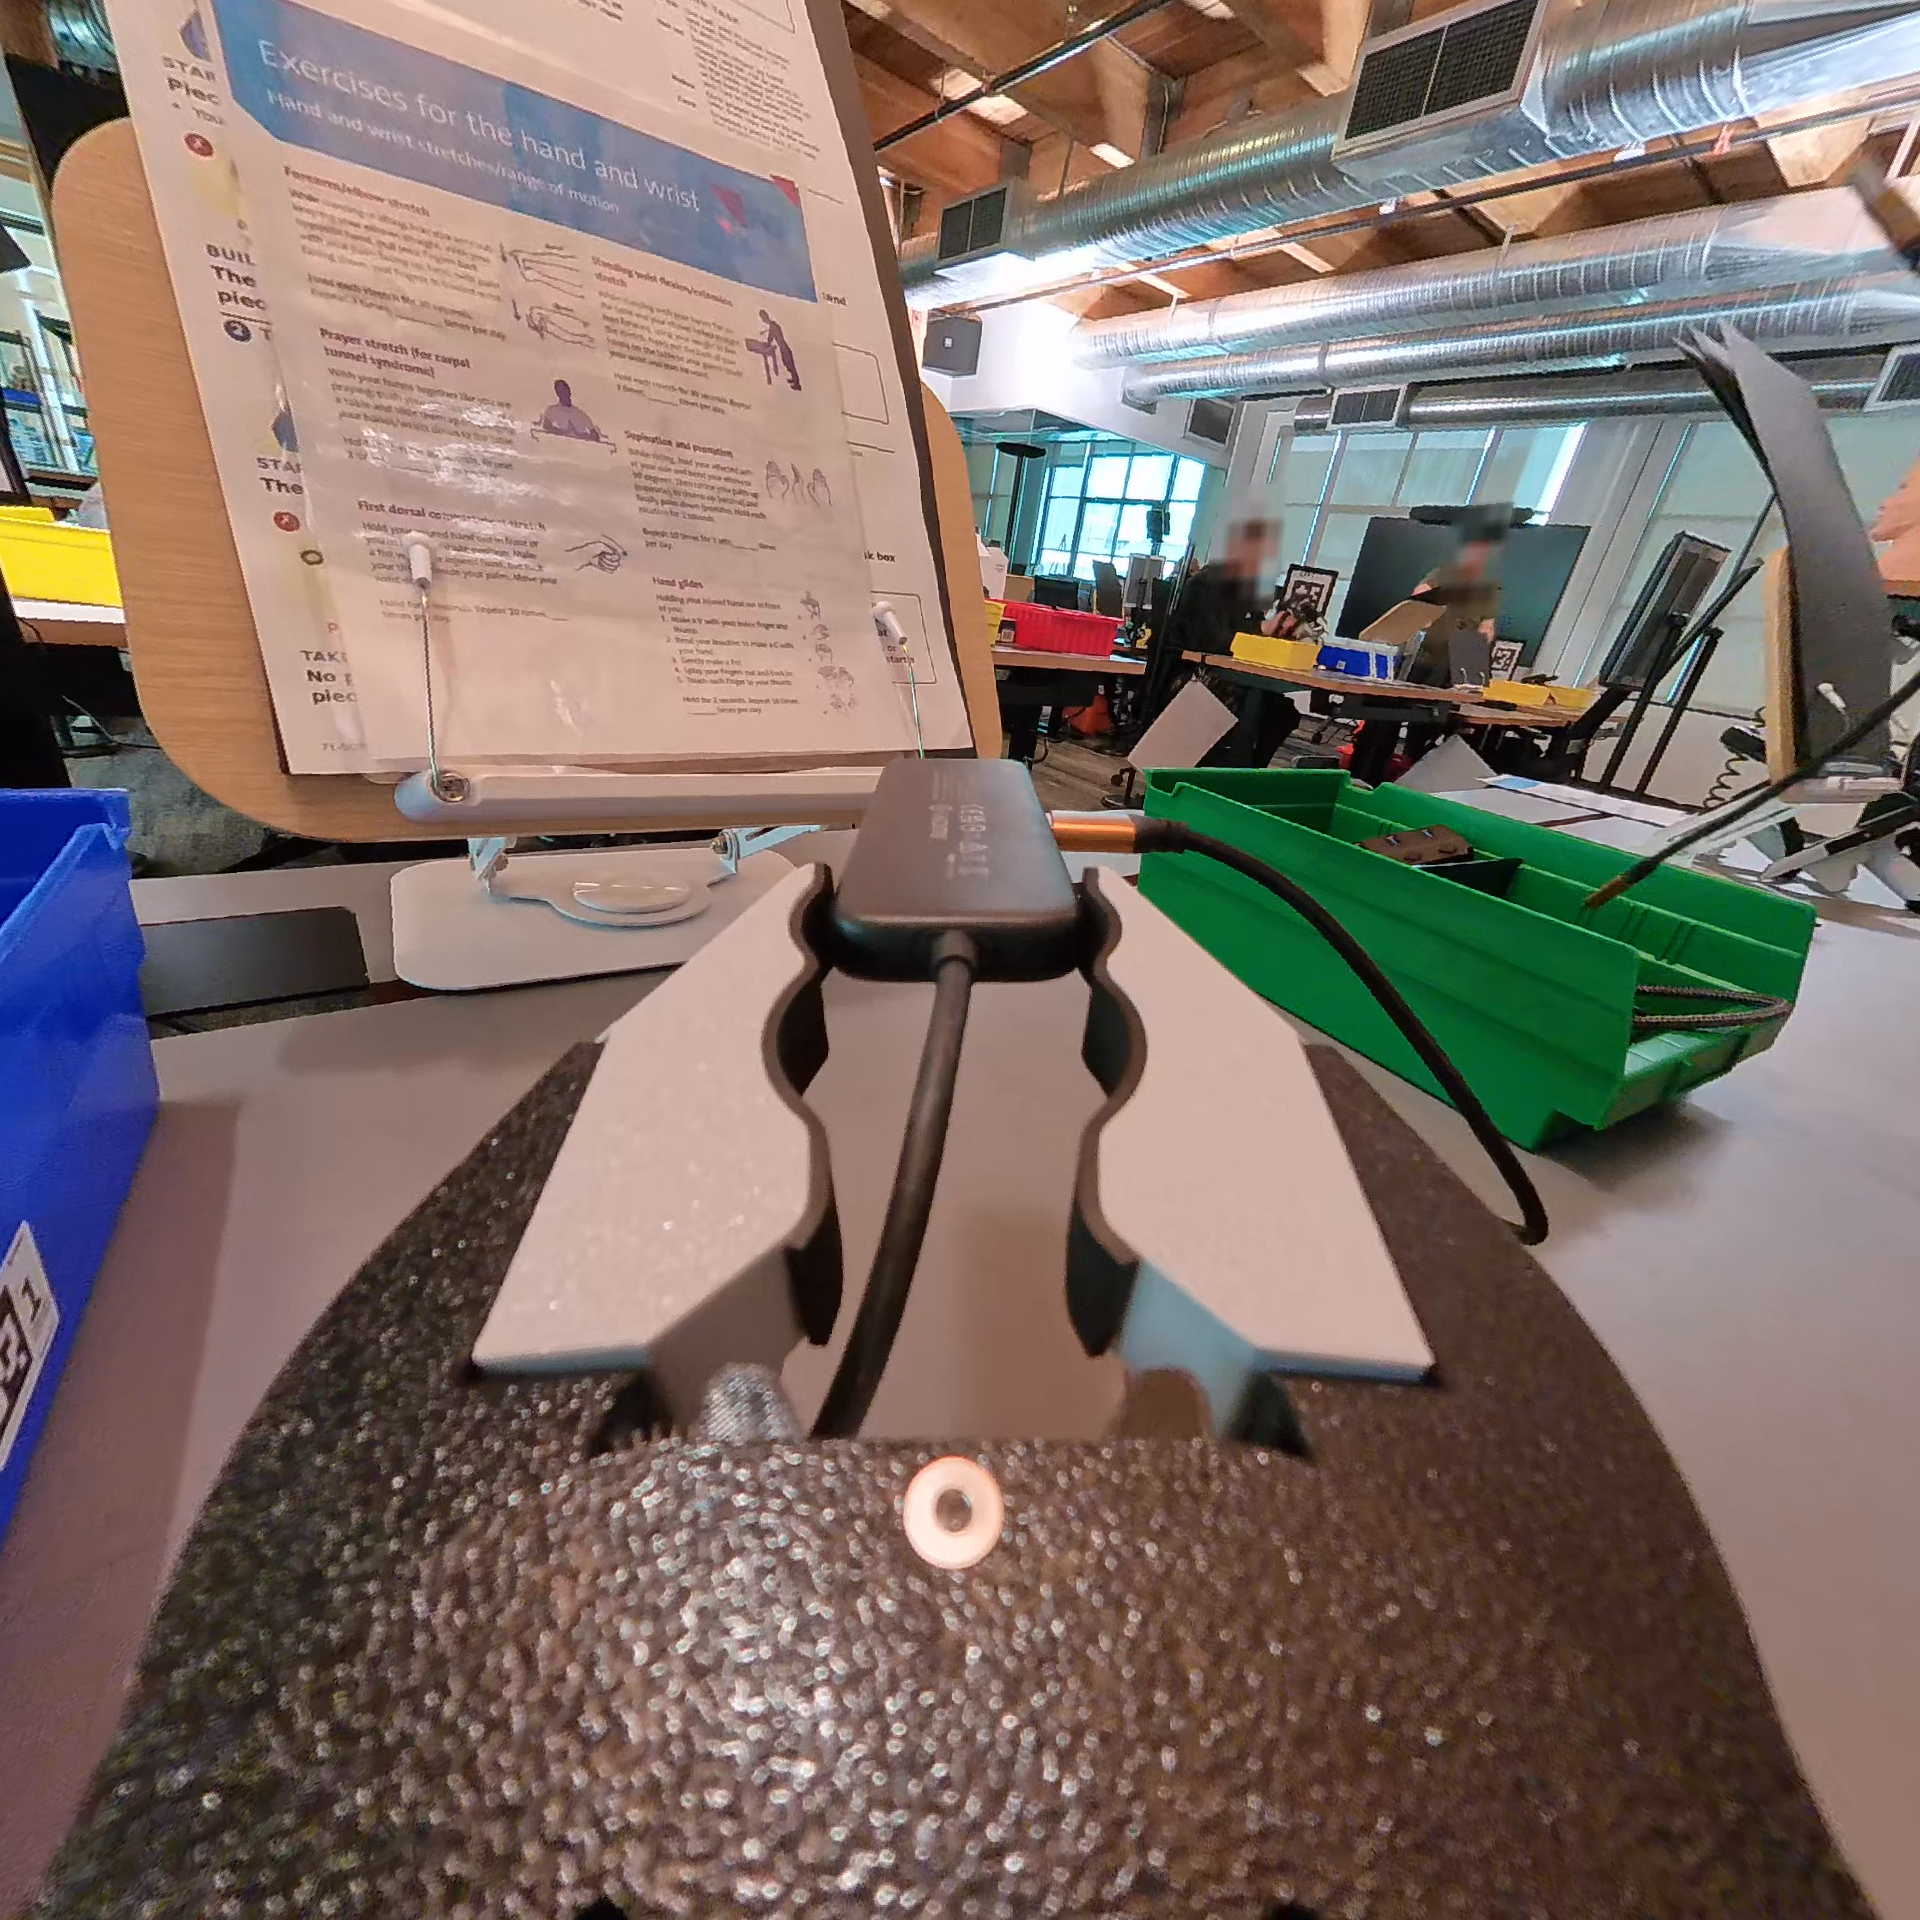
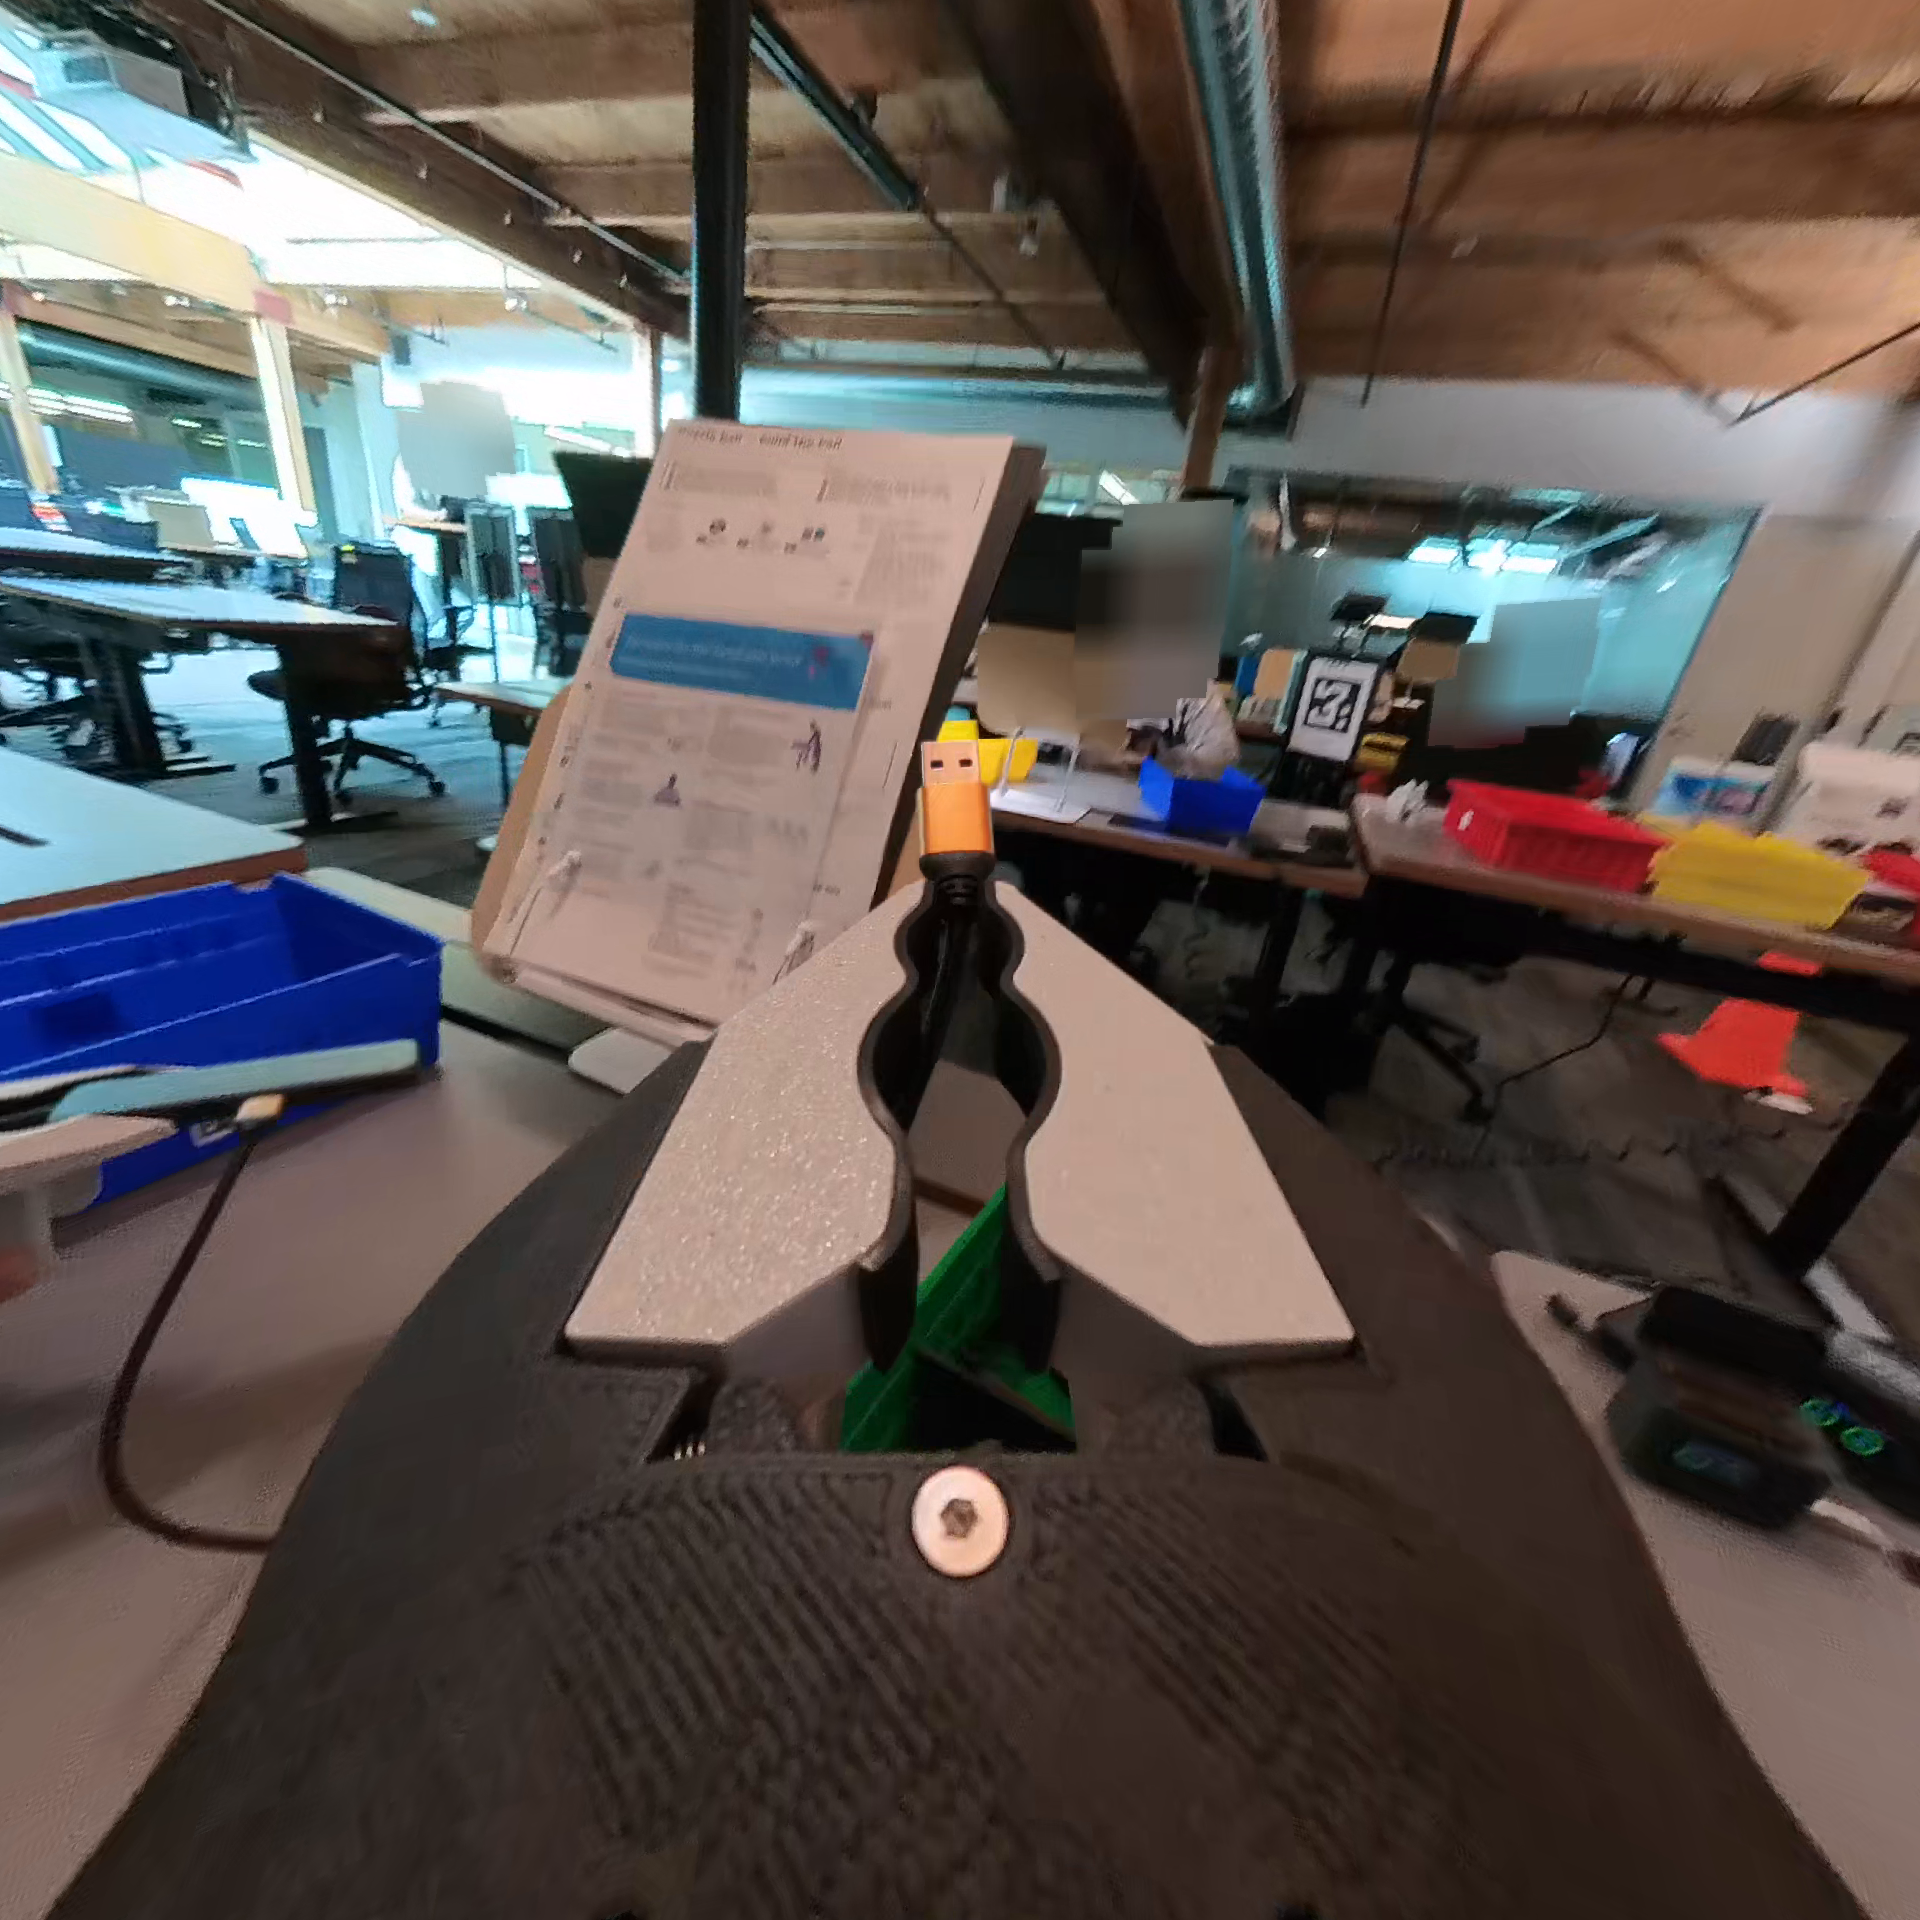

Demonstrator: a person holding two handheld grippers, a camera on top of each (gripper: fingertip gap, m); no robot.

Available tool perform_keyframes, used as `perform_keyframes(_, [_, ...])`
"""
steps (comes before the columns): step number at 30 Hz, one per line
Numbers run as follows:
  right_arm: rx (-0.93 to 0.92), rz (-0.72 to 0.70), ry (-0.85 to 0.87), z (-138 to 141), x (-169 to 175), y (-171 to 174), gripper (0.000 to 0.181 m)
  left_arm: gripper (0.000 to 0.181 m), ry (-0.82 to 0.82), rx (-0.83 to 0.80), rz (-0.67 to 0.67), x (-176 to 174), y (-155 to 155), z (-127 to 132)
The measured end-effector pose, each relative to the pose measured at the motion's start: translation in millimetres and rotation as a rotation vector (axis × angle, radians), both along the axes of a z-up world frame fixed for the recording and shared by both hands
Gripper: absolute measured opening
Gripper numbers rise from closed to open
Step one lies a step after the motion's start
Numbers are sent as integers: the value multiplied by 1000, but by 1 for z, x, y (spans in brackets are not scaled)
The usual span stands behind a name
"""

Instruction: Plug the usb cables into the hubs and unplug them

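Right wrist view: right gripper [image 2: 961, 899] pinches glossy orange-sleeved USB cable [image 2: 954, 805].

The left tongs [image 1: 954, 914] are showing grey fingers on speckled black — gripping a dark grey hub [image 1: 961, 847] with an orange-collared plug [image 1: 1091, 831]. A green bin [image 1: 1455, 987] is sitting right, a blue bin [image 1: 62, 1039] left, on the pale grey tabletop [image 1: 1714, 1351].

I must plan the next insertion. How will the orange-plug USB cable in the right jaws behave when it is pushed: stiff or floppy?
The orange plug looks rigid, standing straight above the shut jaws. The thin black cord beneath probably flexes, so pushing from farther down may buckle it.
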State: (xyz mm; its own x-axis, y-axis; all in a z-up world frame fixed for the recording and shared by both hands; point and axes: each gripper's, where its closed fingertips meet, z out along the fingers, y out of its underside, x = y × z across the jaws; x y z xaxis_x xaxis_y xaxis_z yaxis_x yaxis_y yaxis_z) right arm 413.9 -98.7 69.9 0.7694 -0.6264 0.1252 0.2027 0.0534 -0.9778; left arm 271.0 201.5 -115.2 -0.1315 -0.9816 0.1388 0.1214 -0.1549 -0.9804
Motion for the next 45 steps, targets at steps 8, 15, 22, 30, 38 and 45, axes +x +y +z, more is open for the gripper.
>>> perform_keyframes(8, [-179, -89, 36, -44, 31, 2, 5, 45, 4, 13, -19, 0, -5, -1])
perform_keyframes(15, [-691, -53, 277, -193, 44, 7, 6, 45, 8, 8, -30, 1, -6, -2])
perform_keyframes(22, [-761, -118, 387, -233, 43, 2, 60, 45, 14, 14, -45, 1, -8, -3])
perform_keyframes(30, [-199, 312, 242, -146, -87, 128, 53, 45, 66, 77, -89, 4, -23, -12])
perform_keyframes(38, [14, 424, 251, -182, -115, 221, 38, 46, 66, 118, -99, 2, -30, -9])
perform_keyframes(45, [52, 477, 248, -187, -128, 214, 30, 45, 77, 75, -96, 0, -32, 1])
